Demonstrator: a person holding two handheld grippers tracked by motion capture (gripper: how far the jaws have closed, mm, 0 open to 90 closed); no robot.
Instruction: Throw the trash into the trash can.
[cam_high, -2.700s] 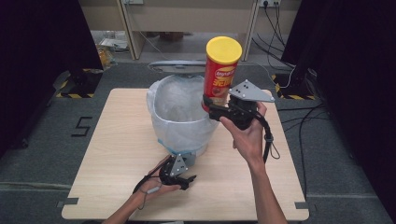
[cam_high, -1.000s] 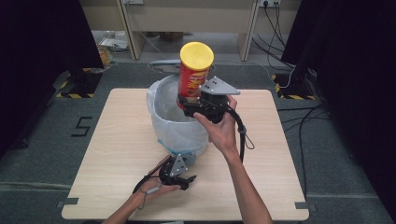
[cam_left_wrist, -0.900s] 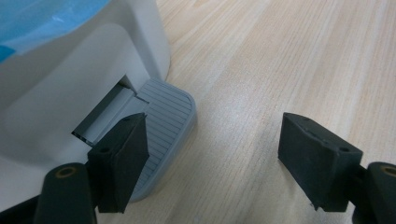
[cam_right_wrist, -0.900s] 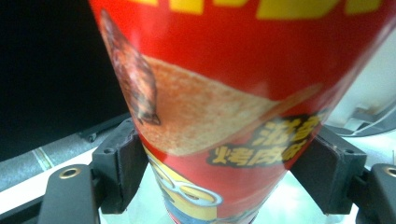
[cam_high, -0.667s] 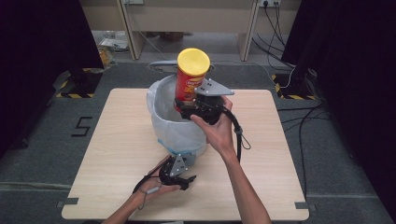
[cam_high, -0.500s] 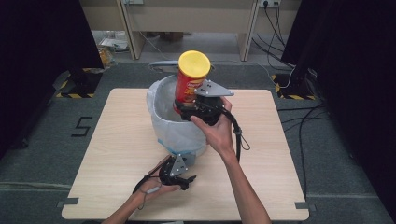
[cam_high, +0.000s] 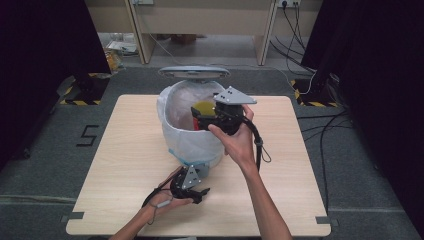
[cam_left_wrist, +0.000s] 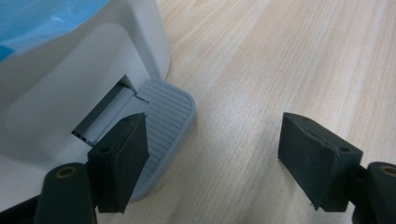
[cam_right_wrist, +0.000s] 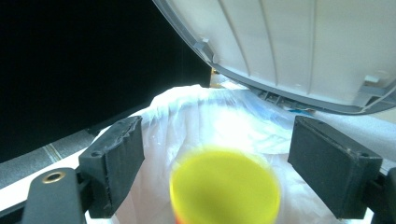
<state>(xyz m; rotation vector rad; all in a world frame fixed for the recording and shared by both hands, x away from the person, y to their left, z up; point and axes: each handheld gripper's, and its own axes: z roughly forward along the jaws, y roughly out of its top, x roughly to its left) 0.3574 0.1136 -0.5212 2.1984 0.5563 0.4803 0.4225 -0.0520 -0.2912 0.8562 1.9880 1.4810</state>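
Jaws of the right gripper (cam_right_wrist: 219, 172) stand wide apart, the can (cam_right_wrist: 225, 186) with its yellow lid low between them, blurred, touching neither. At mid-frame in the high view the can (cam_high: 201, 114) sits inside the bag-lined bin (cam_high: 182, 135), lid (cam_high: 195, 72) raised. Left gripper (cam_left_wrist: 212, 161), jaws wide, has one jaw over the bin's grey pedal (cam_left_wrist: 166, 121) on the table (cam_left_wrist: 289, 56).

- Chip can (cam_right_wrist: 225, 185): yellow lid blurred, body cut off by bottom edge in right gripper view.
- Bin pedal (cam_left_wrist: 164, 130): near end hidden behind a left gripper jaw.
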